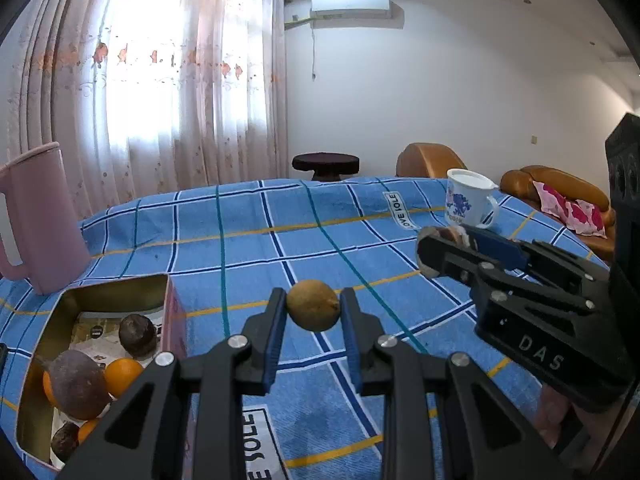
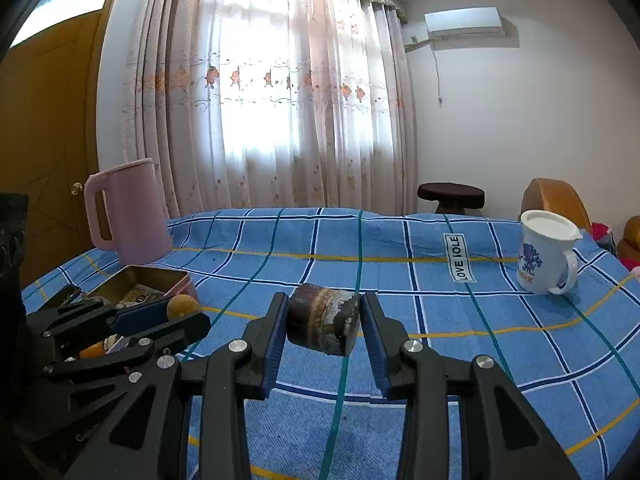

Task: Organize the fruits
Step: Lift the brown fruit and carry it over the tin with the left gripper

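My left gripper [image 1: 313,312] is shut on a small round brown-yellow fruit [image 1: 313,310] and holds it above the blue checked cloth, just right of an open gold tin [image 1: 116,292]. The tin holds dark purple fruits [image 1: 138,335] and oranges [image 1: 122,376]. My right gripper [image 2: 324,322] is shut on a dark, rusty-looking cylindrical piece [image 2: 323,320], held above the cloth. The right gripper also shows in the left wrist view [image 1: 448,242], and the left gripper in the right wrist view [image 2: 176,312] beside the tin [image 2: 160,278].
A pink jug [image 2: 128,212] stands at the back left behind the tin. A white mug [image 2: 546,256] with a blue print stands at the back right. Beyond the table are a dark stool [image 2: 450,194] and brown sofas [image 1: 556,184].
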The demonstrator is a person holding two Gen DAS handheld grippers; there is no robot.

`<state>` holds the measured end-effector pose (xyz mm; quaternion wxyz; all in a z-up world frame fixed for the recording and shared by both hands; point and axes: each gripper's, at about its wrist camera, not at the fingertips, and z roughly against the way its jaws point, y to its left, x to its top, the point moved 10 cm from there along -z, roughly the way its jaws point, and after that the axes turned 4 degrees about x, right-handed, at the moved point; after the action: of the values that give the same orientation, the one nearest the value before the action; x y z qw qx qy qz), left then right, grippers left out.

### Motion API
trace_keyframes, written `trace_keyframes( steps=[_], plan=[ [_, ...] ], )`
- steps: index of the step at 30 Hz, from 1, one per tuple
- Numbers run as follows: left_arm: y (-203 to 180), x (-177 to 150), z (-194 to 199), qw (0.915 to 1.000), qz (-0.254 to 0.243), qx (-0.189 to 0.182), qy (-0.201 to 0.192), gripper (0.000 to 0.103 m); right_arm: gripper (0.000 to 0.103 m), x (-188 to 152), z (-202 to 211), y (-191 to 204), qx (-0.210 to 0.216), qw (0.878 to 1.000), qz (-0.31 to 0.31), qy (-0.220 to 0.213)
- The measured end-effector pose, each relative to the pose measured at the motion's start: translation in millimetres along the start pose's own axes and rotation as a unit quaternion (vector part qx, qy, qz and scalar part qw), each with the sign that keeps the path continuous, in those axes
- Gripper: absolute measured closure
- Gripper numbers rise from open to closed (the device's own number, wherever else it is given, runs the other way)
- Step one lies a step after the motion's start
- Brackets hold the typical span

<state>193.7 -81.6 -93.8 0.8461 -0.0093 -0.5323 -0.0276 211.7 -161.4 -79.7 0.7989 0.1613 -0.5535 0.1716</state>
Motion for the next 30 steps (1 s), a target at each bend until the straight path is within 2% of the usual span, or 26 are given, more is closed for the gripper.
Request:
trace_keyframes(
  steps=[25,30],
  plan=[
    [8,10,27,0.9974,0.012,0.015,-0.070,0.075,0.064,12,26,9,-0.016,0.997,0.024,-0.065],
    [13,8,32,0.9972,0.015,0.014,-0.072,0.075,0.064,13,27,14,-0.013,0.997,0.023,-0.067]
  ],
)
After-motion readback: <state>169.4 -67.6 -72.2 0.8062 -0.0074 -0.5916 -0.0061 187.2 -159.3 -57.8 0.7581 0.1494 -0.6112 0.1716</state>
